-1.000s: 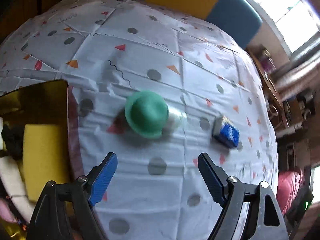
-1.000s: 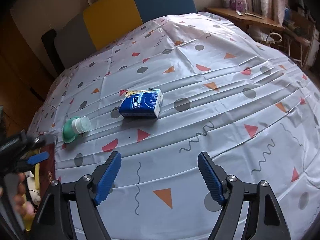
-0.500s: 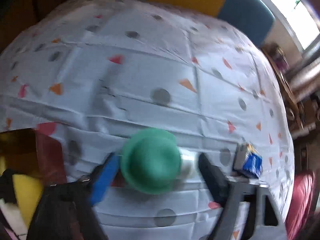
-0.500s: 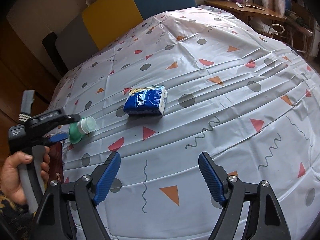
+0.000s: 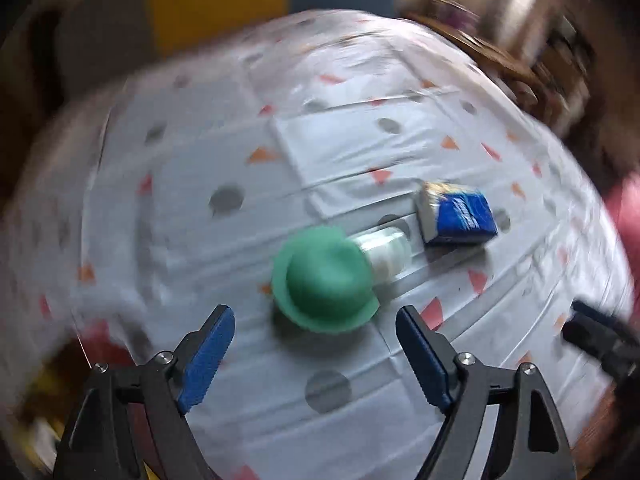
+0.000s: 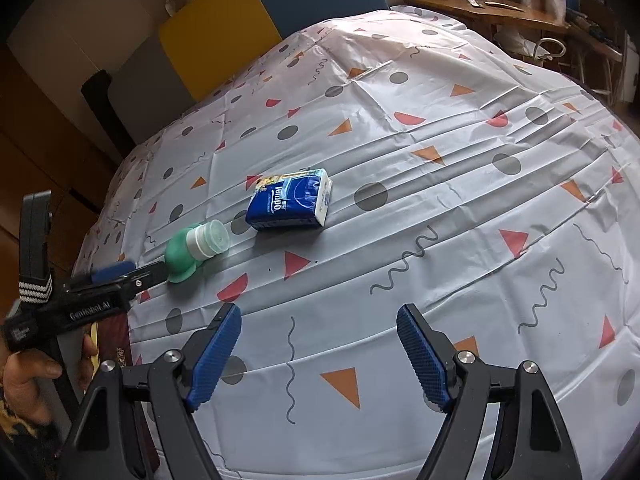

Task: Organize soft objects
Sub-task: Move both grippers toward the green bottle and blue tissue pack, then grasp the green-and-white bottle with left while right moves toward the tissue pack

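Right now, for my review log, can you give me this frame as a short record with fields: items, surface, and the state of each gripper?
items: green and white bottle lying on its side; blue tissue pack beside it, apart
surface: patterned tablecloth
left gripper: open, just short of the bottle's green end, holding nothing
right gripper: open, above bare cloth, holding nothing
image quality: left wrist view is motion-blurred

Motion-blurred left view, sharp daylit right
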Demonstrator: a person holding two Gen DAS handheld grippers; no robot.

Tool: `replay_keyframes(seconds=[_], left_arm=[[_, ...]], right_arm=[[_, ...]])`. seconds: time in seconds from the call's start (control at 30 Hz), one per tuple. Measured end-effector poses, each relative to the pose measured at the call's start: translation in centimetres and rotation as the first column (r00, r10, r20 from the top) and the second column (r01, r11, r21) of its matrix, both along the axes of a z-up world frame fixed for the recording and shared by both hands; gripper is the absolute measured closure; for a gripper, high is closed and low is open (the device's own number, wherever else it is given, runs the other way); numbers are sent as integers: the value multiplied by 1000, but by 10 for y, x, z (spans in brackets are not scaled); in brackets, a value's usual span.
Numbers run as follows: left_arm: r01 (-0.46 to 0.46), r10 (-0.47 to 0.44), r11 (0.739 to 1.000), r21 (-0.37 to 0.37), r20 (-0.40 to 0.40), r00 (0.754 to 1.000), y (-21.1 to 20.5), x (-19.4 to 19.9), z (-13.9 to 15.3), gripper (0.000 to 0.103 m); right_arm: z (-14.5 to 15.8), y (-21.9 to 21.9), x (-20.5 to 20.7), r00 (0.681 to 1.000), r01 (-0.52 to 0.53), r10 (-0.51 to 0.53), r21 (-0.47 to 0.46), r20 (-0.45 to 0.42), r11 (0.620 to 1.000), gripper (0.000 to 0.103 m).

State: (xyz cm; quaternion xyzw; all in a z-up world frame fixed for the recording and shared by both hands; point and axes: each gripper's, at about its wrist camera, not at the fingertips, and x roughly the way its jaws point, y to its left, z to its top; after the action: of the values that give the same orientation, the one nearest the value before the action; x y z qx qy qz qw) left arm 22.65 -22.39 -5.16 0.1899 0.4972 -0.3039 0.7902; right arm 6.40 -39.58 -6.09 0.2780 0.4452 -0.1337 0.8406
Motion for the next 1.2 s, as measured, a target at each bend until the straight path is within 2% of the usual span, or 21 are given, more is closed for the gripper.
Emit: replay_keyframes(seconds=[0.07,0.13,0.2,0.27,0.33,0.37,0.4,0.43,0.5,0.53,0.73,0.9,1.1,1.2], left_arm=[[101,-104,993,58,55,993,-18,-5,-1,15],[187,-197,976,112,90,976,-33,-9,-5,9],[235,-257,957,168,118,959,-43,-12,-10,1],[237,-264,951,199,122,957,-52,-9,-18,1],[194,-222,959,205,120,968,-57,1,-27,1],[172,-196,966,195,111,974,-59,5,-31,8],[145,-159,975,168,74,984,-57,12,-36,25],[111,-120,981,157,46,992,-60,20,-44,33],[61,-69,986,152,46,997,-55,24,-50,54],[49,-54,991,125,31,998,-52,25,-49,57],[7,-6,999,41,-26,1000,-38,10,-43,60],[-11,8,998,-60,-55,998,-23,-32,-22,61],[-41,28,981,-189,-72,997,-10,-73,14,61],[-53,38,971,-231,-71,997,2,-90,29,61]], right_arm=[[0,0,0,1000,3,-3,-1,-2,1000,22],[-1,-1,-1,1000,7,-7,5,-4,1000,22],[-1,-2,-1,1000,10,-10,9,-4,1000,22],[-2,-3,-1,1000,12,-12,15,-5,1000,22],[-2,-3,-1,1000,12,-12,20,-4,1000,22],[-2,-3,-1,1000,11,-11,21,-3,1000,22],[-2,-3,-1,1000,11,-11,21,-3,1000,22],[-2,-3,-1,1000,10,-10,20,-2,1000,22],[-1,-2,0,1000,7,-7,9,-1,1000,22],[-1,-1,0,1000,6,-6,5,0,1000,22],[2,-1,-2,1000,11,-11,-13,15,1000,22],[1,-4,-4,1000,26,-26,-14,11,1000,22],[0,-4,-5,1000,21,-21,4,16,1000,22],[3,3,4,999,-45,45,-8,16,999,22]])
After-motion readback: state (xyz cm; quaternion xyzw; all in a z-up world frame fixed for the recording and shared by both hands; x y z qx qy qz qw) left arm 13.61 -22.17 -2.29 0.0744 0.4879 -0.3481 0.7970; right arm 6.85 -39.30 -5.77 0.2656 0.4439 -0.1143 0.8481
